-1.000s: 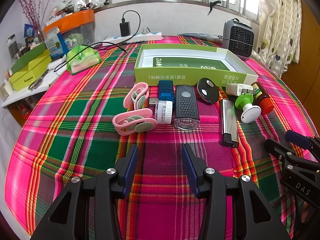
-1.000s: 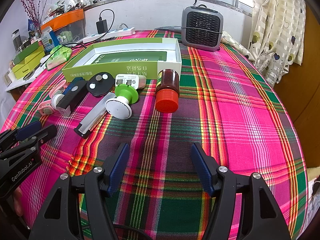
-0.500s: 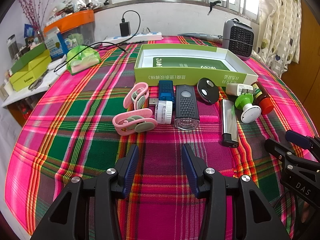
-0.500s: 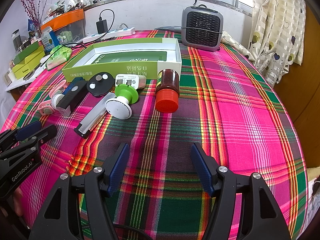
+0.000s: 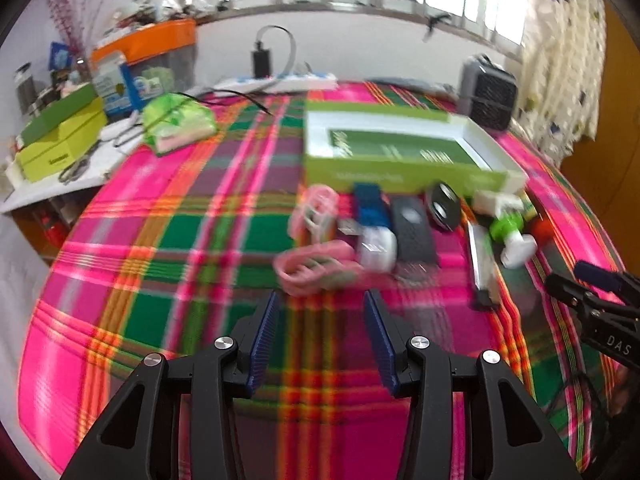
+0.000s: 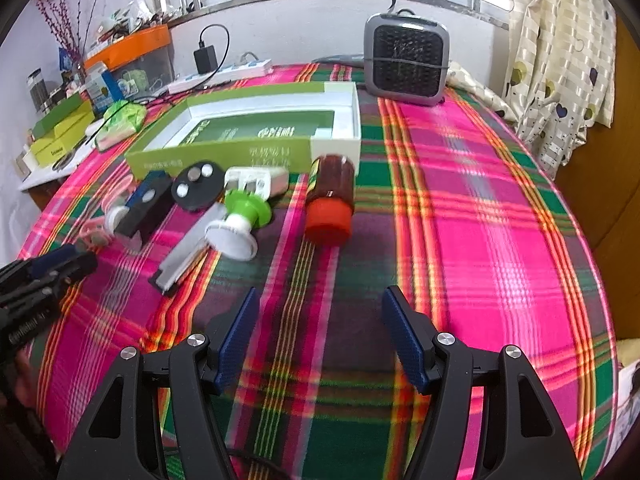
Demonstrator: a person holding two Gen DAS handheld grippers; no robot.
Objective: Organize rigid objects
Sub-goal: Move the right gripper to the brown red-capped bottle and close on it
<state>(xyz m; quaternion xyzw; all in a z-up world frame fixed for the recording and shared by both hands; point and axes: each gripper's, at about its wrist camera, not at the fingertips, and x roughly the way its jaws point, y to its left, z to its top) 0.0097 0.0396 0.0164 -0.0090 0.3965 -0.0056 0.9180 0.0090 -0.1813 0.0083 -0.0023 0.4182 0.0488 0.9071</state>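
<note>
A row of small items lies on the plaid cloth in front of an open green box (image 5: 404, 152) (image 6: 256, 128). In the left wrist view, pink clips (image 5: 316, 264), a white roll (image 5: 378, 248), a black bike light (image 5: 414, 232) and a silver bar (image 5: 482, 264) lie ahead of my left gripper (image 5: 320, 332), which stands open and empty. In the right wrist view, a brown jar with a red lid (image 6: 330, 204), a green-and-white knob (image 6: 240, 224) and a black disc (image 6: 198, 190) lie beyond my right gripper (image 6: 320, 332), open with nothing between its fingers.
A grey heater (image 6: 406, 64) stands at the far edge beside a power strip (image 6: 222, 74). A green bag (image 5: 176, 122) and yellow-green boxes (image 5: 60, 144) crowd the left. A curtain (image 6: 560, 52) hangs at right. The left gripper shows at the left edge of the right wrist view.
The left wrist view has shifted and blurred: the items and box now sit further right in it. The right wrist view is nearly the same; both grippers stay open.
</note>
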